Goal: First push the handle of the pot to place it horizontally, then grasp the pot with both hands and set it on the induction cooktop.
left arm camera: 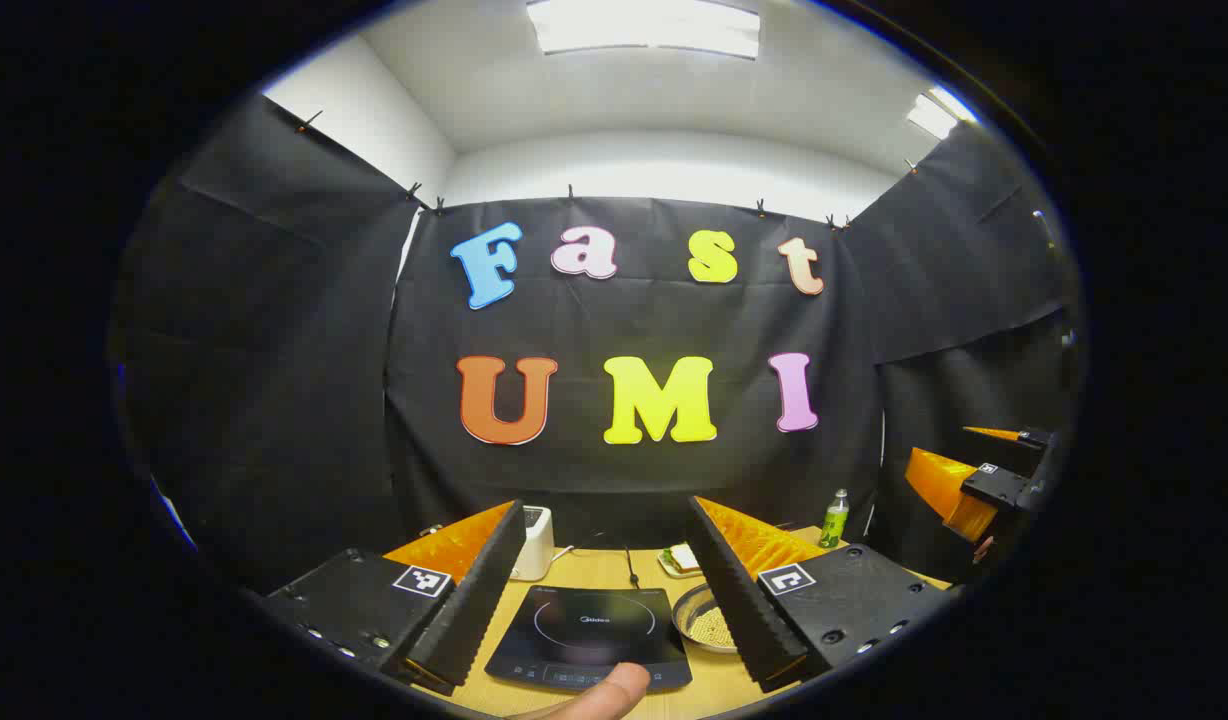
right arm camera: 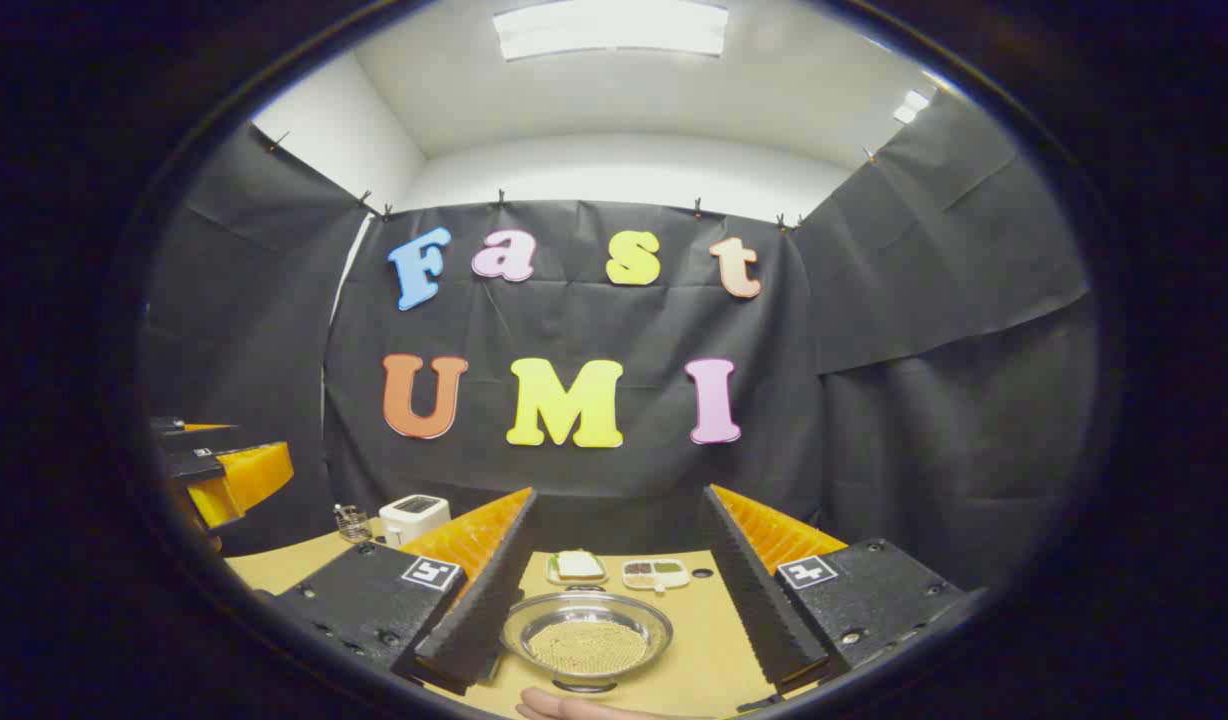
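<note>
Left gripper [left arm camera: 614,610] sits low in frame in the left gripper view, jaws spread wide, nothing between them. I see the induction cooktop [left arm camera: 592,636] framed in that gap, flat on the tan tabletop [left arm camera: 709,690]. A fingertip [left arm camera: 604,692] pokes in at bottom centre. The pot [left arm camera: 702,618] is lower right of the cooktop, just beside it, partly behind the right finger. White toaster [left arm camera: 536,542] at the back left, green bottle [left arm camera: 834,518] at the back right. Right gripper [left arm camera: 984,485] hangs at the right edge, off the surface.

Right gripper view: right gripper [right arm camera: 614,610] also spread apart, empty, with the pot [right arm camera: 586,632] low centre between the fingers; can't make out its handle. Small dishes [right arm camera: 656,573] behind it. Left gripper [right arm camera: 219,475] at the left edge. Black cloth walls all round, white ceiling with light panels [right arm camera: 610,28] at the top.
</note>
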A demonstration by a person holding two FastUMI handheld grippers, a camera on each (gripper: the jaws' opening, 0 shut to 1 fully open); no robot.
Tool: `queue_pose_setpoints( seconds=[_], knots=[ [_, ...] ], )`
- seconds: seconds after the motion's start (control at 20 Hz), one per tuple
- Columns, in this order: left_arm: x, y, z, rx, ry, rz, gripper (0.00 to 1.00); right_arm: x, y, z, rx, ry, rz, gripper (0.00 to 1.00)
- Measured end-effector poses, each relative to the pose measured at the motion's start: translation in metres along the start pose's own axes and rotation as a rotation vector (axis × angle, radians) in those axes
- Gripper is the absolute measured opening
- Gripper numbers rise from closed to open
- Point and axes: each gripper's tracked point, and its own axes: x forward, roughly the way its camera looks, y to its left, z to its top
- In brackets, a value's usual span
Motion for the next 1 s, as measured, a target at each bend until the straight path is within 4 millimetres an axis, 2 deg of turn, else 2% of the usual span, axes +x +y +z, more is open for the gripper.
queue_pose_setpoints(
  seconds=[0.05, 0.3, 0.4, 0.45, 0.6, 0.65, 0.85, 1.0],
  knots=[
    [0.0, 0.001, 0.0, 0.006, 0.001, 0.002, 0.96, -0.001, 0.002, 0.0, -0.003, -0.003, 0.003, 0.96],
    [-0.005, -0.013, -0.003, 0.004, 0.002, -0.062, 0.95, -0.002, 0.001, 0.0, -0.007, 0.0, -0.002, 0.97],
    [-0.007, -0.014, -0.003, 0.013, 0.001, -0.061, 0.95, 0.002, -0.002, -0.004, -0.001, 0.012, -0.006, 1.0],
    [-0.007, -0.014, -0.003, 0.017, -0.001, -0.056, 0.95, 0.003, -0.003, -0.007, -0.001, 0.02, -0.007, 0.97],
    [-0.008, -0.017, -0.008, 0.024, 0.002, -0.056, 0.95, 0.008, -0.009, -0.014, 0.005, 0.046, -0.01, 0.97],
    [-0.008, -0.017, -0.008, 0.023, 0.003, -0.057, 0.95, 0.01, -0.009, -0.017, 0.01, 0.052, -0.012, 1.0],
    [-0.009, -0.016, -0.013, 0.025, 0.013, -0.055, 0.94, 0.02, -0.015, -0.03, 0.035, 0.086, -0.028, 0.93],
    [-0.011, -0.015, -0.016, 0.02, 0.014, -0.052, 0.94, 0.029, -0.008, -0.045, 0.043, 0.132, -0.006, 0.76]
  ],
)
